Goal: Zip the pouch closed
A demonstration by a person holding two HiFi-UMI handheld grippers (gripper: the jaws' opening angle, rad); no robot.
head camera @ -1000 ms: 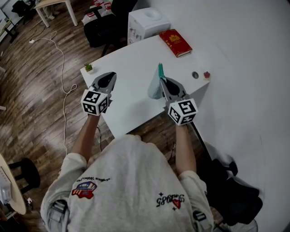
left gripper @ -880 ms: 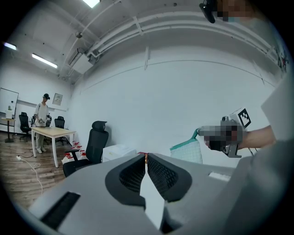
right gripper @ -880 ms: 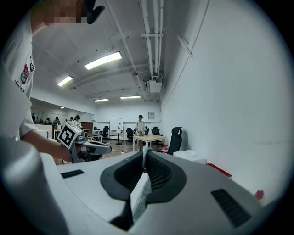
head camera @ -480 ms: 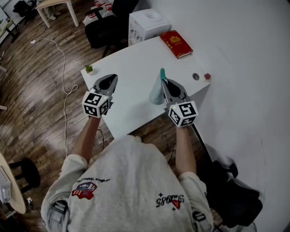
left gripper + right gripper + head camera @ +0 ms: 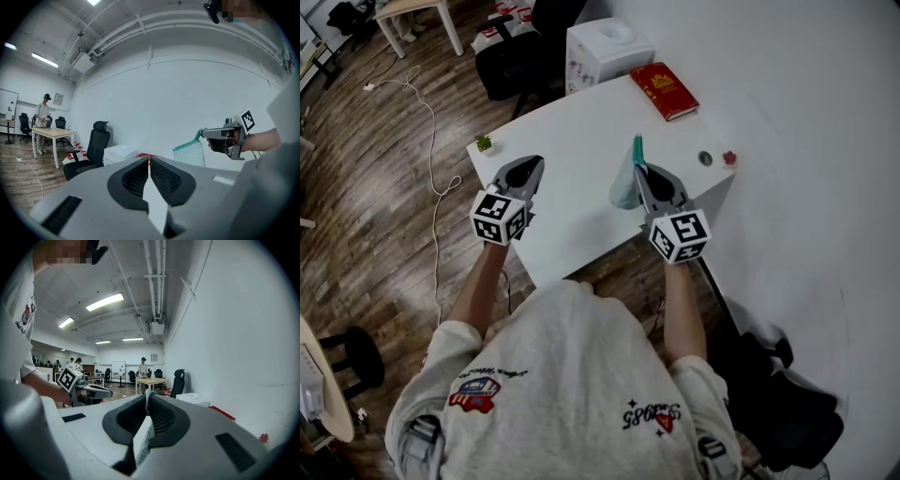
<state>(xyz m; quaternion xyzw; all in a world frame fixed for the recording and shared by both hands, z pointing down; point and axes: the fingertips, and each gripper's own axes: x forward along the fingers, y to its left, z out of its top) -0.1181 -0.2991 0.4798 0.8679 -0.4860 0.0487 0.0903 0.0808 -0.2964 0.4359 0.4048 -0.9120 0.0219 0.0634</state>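
My right gripper (image 5: 639, 170) is shut on the top edge of a pale mesh pouch (image 5: 624, 186) with a teal zip edge, which hangs above the white table (image 5: 572, 131). In the right gripper view the pouch (image 5: 142, 442) lies pinched between the jaws of the right gripper (image 5: 147, 393). From the left gripper view the pouch (image 5: 190, 154) dangles under the right gripper (image 5: 203, 133). My left gripper (image 5: 532, 159) hovers over the table's left part, well apart from the pouch. Its jaws are shut with nothing between them, as the left gripper (image 5: 148, 160) shows in its own view.
A red book (image 5: 664, 89) lies at the table's far end. A tiny potted plant (image 5: 483, 142) stands at the left corner. A dark round thing (image 5: 705, 157) and a small red one (image 5: 729, 157) lie at the right edge. Beyond stand a white box (image 5: 605, 47) and a black chair (image 5: 520, 56).
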